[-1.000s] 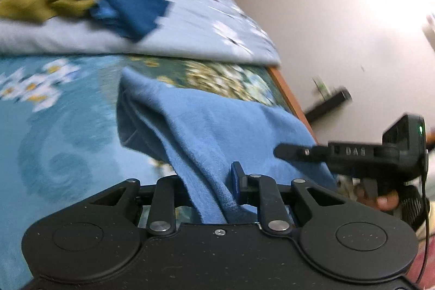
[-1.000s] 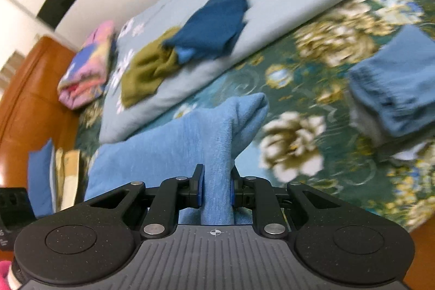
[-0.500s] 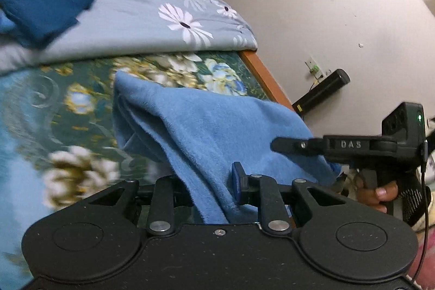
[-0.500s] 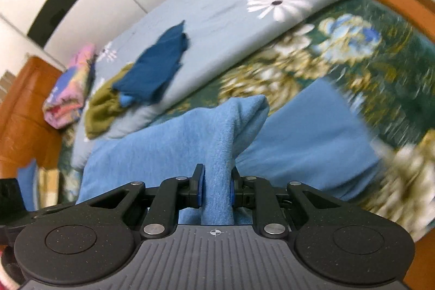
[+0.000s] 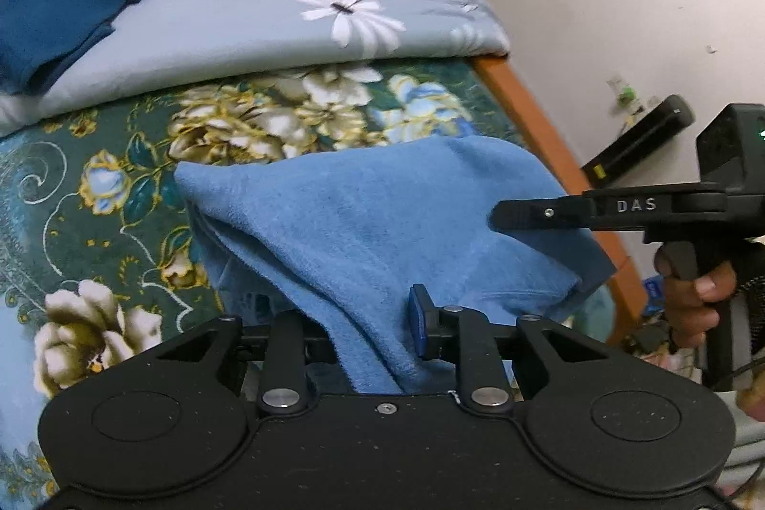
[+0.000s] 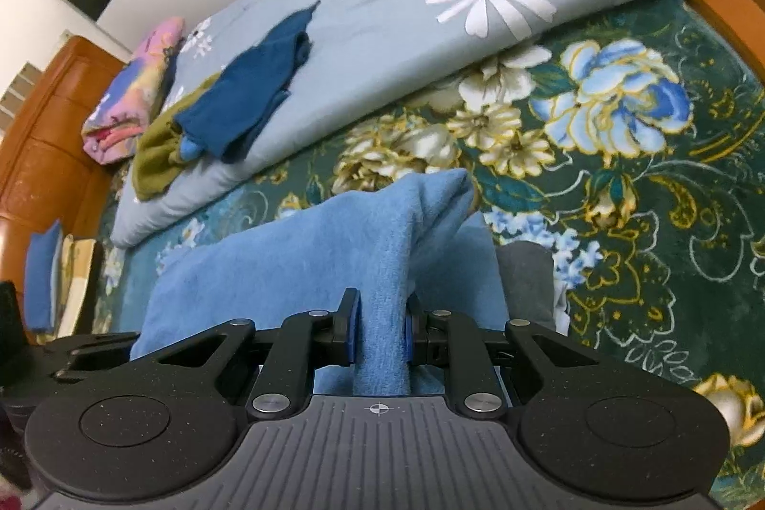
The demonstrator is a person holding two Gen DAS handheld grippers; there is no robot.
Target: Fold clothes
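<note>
Left claw [image 5: 368, 333]: narrowly parted, gripping a fold of the light blue garment [image 5: 382, 218], which draped from its pads toward 12 o'clock above the floral bedspread [image 5: 119, 156]. Right claw [image 6: 377, 330]: at 3 o'clock in the left view, jaws narrow, both blue pads [image 6: 351, 330] pressed on a second fold of the same garment. Beyond, at 10 o'clock, a dark blue cloth [image 6: 253, 99] lay on the pale daisy quilt [image 6: 406, 8].

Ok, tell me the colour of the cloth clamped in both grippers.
Light blue fleecy cloth; clearest in the right wrist view.
</note>
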